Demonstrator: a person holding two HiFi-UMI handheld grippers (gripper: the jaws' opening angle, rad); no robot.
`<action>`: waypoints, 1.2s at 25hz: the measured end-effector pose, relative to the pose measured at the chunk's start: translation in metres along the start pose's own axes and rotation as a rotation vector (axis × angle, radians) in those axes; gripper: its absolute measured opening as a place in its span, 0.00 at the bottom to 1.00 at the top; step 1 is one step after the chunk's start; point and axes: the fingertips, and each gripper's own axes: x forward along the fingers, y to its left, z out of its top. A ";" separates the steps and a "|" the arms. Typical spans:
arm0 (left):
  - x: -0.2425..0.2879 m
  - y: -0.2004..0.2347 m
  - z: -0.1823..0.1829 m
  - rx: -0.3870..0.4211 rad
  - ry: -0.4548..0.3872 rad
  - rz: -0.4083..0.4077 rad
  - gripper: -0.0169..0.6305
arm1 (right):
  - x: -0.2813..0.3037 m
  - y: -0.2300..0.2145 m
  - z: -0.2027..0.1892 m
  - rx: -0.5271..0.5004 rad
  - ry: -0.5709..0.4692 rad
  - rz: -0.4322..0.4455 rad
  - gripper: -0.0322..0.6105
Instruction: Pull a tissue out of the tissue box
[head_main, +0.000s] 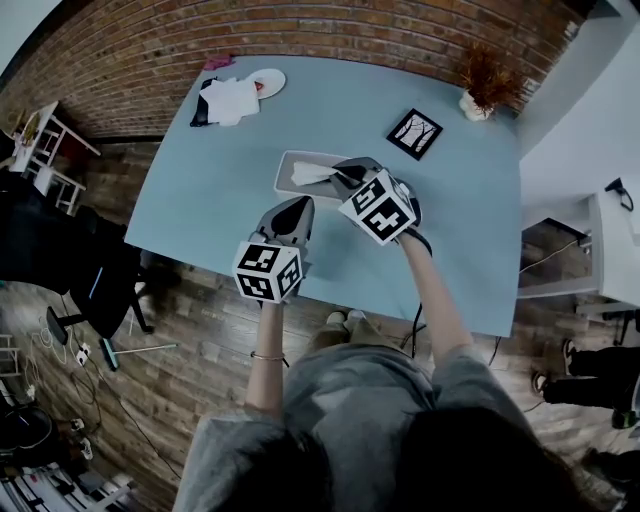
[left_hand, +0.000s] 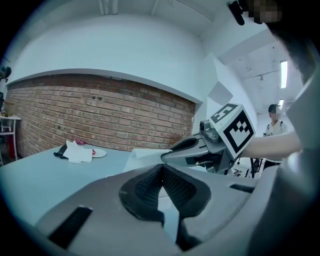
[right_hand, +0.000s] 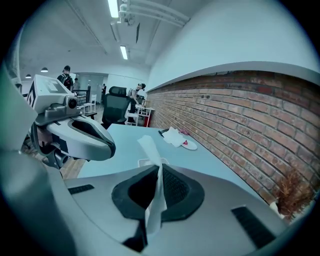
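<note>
A white tissue box (head_main: 292, 160) lies flat near the middle of the pale blue table (head_main: 330, 110). My right gripper (head_main: 345, 178) hangs over the box's right end, shut on a white tissue (head_main: 311, 176) that stretches from the box to its tips. In the right gripper view the tissue (right_hand: 149, 150) rises from the box (right_hand: 141, 161) and runs down between the pads of the right gripper (right_hand: 159, 169). My left gripper (head_main: 296, 212) floats just in front of the box, jaws shut and holding nothing. In the left gripper view its tips (left_hand: 161, 168) meet, with the tissue (left_hand: 142, 157) beyond them.
A framed black-and-white picture (head_main: 414, 133) and a vase of dried plants (head_main: 485, 85) stand at the table's back right. A plate (head_main: 266, 81) and crumpled white cloth (head_main: 229, 100) sit at the back left. An office chair (head_main: 92, 290) stands on the floor to the left.
</note>
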 end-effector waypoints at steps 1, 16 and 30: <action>0.000 -0.002 0.001 0.003 -0.002 -0.004 0.03 | -0.003 0.000 0.002 0.004 -0.011 -0.001 0.05; -0.026 -0.046 0.022 0.090 -0.059 -0.046 0.03 | -0.075 0.007 0.021 0.151 -0.254 -0.036 0.05; -0.047 -0.097 0.047 0.165 -0.164 -0.092 0.03 | -0.141 0.018 0.016 0.212 -0.416 -0.058 0.05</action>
